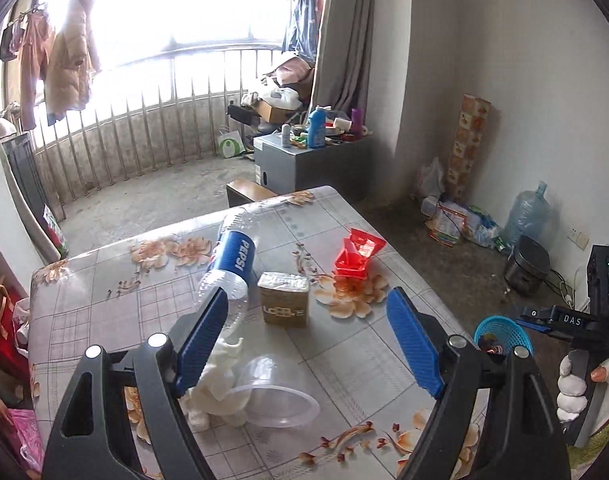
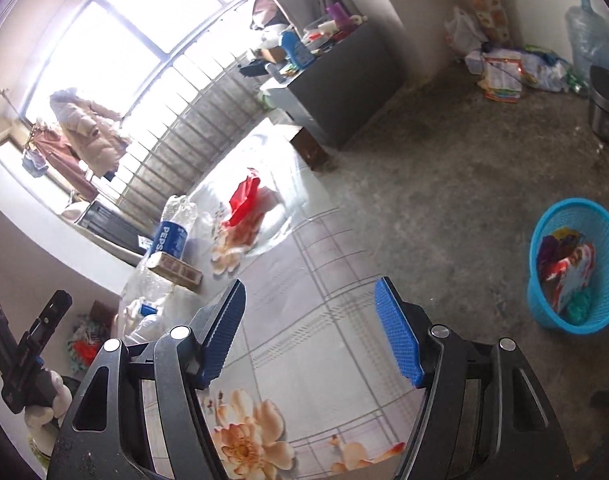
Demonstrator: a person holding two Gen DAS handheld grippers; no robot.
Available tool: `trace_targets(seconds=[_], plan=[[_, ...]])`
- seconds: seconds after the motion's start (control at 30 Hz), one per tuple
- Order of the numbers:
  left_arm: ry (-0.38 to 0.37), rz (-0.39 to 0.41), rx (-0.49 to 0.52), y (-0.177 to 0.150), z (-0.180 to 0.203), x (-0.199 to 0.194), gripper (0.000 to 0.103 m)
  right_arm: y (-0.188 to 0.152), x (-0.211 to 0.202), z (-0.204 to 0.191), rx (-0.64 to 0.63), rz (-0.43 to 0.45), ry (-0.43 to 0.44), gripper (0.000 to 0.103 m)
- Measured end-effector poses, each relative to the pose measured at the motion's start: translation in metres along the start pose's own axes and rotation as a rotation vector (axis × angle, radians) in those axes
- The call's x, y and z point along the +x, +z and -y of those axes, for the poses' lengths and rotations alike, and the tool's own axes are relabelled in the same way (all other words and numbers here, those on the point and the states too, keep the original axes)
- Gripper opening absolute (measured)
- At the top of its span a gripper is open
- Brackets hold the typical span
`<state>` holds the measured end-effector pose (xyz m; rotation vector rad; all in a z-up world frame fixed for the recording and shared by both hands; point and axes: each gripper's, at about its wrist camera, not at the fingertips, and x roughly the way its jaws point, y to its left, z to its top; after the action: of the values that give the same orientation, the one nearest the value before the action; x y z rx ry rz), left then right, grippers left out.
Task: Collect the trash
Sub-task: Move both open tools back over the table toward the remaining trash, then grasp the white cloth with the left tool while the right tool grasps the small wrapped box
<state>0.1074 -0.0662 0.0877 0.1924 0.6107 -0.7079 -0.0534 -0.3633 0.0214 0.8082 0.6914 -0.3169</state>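
Trash lies on a floral-cloth table (image 1: pixel 344 360): an empty Pepsi bottle (image 1: pixel 234 256) on its side, a small brown box (image 1: pixel 284 298), a red crumpled wrapper (image 1: pixel 356 254), a clear plastic cup (image 1: pixel 276 394) on its side and a white crumpled tissue (image 1: pixel 216 380). My left gripper (image 1: pixel 308 344) hovers open above the cup and tissue, nothing between its blue pads. My right gripper (image 2: pixel 310 328) is open and empty over the table's bare near part (image 2: pixel 324 280). The bottle (image 2: pixel 172 232), box (image 2: pixel 176 268) and red wrapper (image 2: pixel 244 196) lie further left. A blue mesh basket (image 2: pixel 608 240) holding trash stands on the floor at right.
The basket (image 1: pixel 504 330) sits past the table's right edge, beside a gloved hand (image 1: pixel 572 384) holding the other gripper. A grey cabinet (image 1: pixel 300 164) with bottles stands behind the table. A water jug (image 1: pixel 528 216), bags and a dark cooker (image 1: pixel 528 264) line the far wall. Balcony railing (image 1: pixel 144 120) beyond.
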Motion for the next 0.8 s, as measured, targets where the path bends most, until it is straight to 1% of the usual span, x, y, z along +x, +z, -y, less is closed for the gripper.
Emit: trace_targets(seconds=[0.1, 0.2, 0.4, 0.5, 0.6, 0.67, 0.8], plan=[[-0.002, 0.006, -0.022, 0.007, -0.014, 0.002, 0.079, 0.005, 0.009, -0.018, -0.022, -0.019, 0.016, 0.064], [-0.011, -0.001, -0.024, 0.01, -0.015, 0.007, 0.079, 0.01, 0.018, -0.035, -0.054, -0.035, 0.047, 0.064], [-0.021, -0.046, -0.027, -0.003, -0.018, 0.012, 0.079, 0.013, 0.047, -0.071, -0.148, -0.088, 0.098, 0.064], [-0.003, -0.071, -0.004, -0.014, -0.021, 0.012, 0.079, 0.012, 0.062, -0.089, -0.207, -0.116, 0.126, 0.063], [0.056, -0.089, 0.033, -0.026, -0.025, 0.014, 0.079, 0.011, 0.075, -0.106, -0.265, -0.144, 0.156, 0.062], [0.074, -0.1, 0.03, -0.03, -0.031, 0.017, 0.079, 0.01, 0.084, -0.12, -0.311, -0.154, 0.17, 0.062], [0.076, -0.142, -0.013, -0.032, -0.048, 0.033, 0.071, 0.011, 0.1, -0.146, -0.38, -0.162, 0.2, 0.062]])
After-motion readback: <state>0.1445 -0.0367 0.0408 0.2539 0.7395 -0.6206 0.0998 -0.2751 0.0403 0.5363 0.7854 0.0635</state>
